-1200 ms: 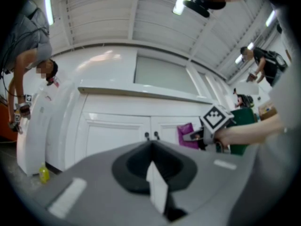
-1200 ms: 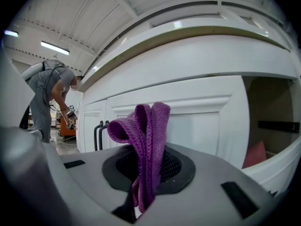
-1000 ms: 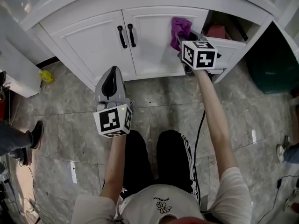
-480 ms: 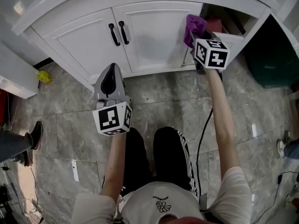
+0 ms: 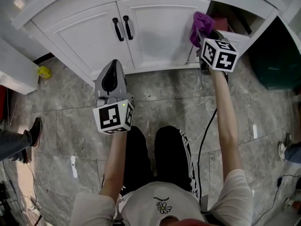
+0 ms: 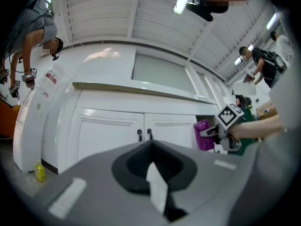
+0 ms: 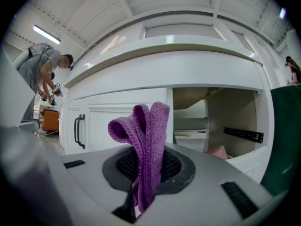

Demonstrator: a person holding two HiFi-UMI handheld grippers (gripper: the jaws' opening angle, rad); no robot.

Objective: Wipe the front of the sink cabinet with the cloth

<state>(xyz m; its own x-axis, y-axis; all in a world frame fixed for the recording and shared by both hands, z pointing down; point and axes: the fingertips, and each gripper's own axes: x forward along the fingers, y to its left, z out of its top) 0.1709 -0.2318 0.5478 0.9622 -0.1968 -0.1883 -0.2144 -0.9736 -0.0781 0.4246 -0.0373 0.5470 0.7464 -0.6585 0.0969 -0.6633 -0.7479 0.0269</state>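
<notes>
Sink cabinet: white, curved front, two panelled doors side by side. Right of the doors is an open compartment with a pink object inside (too little shows to name it).

Floor: grey stone tile, running up to the cabinet foot.

Left tongs: held low over the floor, well apart from the cabinet. The jaws are closed together with nothing between them; idle.

Right tongs: raised to the cabinet front, at the right edge of the right-hand door, just beside the open compartment. The jaws are clamped on the cloth.

Cloth: purple, knitted, folded in loops standing up out of the jaws. It sits at the door's right edge; contact with the panel cannot be confirmed.

Handles: a dark pair where the doors meet.

Yellow item: small, on the floor by the cabinet's left corner.

Step in hand, as judged: wiping, at the far right of the door panels. The next move calls for pressing the cloth flat and carrying it leftward across the doors, steering round the handles.
</notes>
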